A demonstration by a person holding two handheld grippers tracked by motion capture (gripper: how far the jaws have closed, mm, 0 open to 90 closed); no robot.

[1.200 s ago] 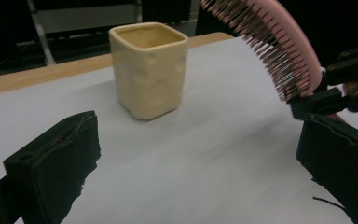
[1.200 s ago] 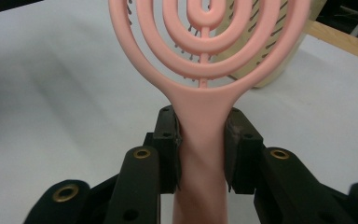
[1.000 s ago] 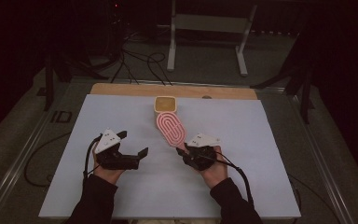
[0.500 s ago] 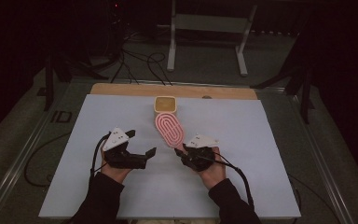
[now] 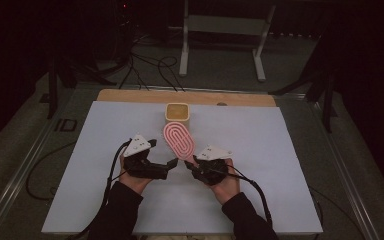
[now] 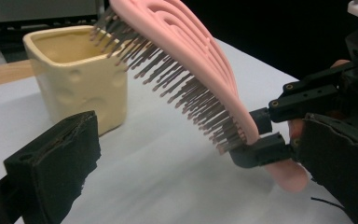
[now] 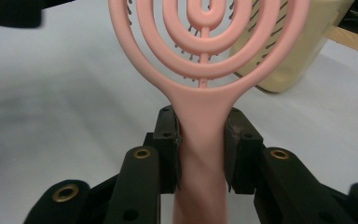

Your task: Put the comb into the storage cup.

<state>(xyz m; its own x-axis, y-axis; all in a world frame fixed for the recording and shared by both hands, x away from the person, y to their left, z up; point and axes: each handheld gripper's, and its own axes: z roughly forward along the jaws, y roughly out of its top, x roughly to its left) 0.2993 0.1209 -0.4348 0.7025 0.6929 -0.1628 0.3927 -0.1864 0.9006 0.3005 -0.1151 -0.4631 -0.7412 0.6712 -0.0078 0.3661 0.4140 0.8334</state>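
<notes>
Nearest the person, the right gripper [image 7: 201, 142] had its jaws clamped on the handle of the pink hairbrush [image 7: 205, 56], holding it raised off the white table [image 5: 260, 150] with its bristles facing down. Just to its left, the left gripper [image 5: 167, 162] hung with jaws spread and nothing between them, near the brush. Beyond the brush head stood the yellow cup [image 5: 178, 112].

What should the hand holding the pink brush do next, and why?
Probably carry the pink hairbrush forward and lower it into the yellow cup. The right gripper already clamps its handle, the brush is lifted off the table, and the cup stands open just beyond its tip.
</notes>
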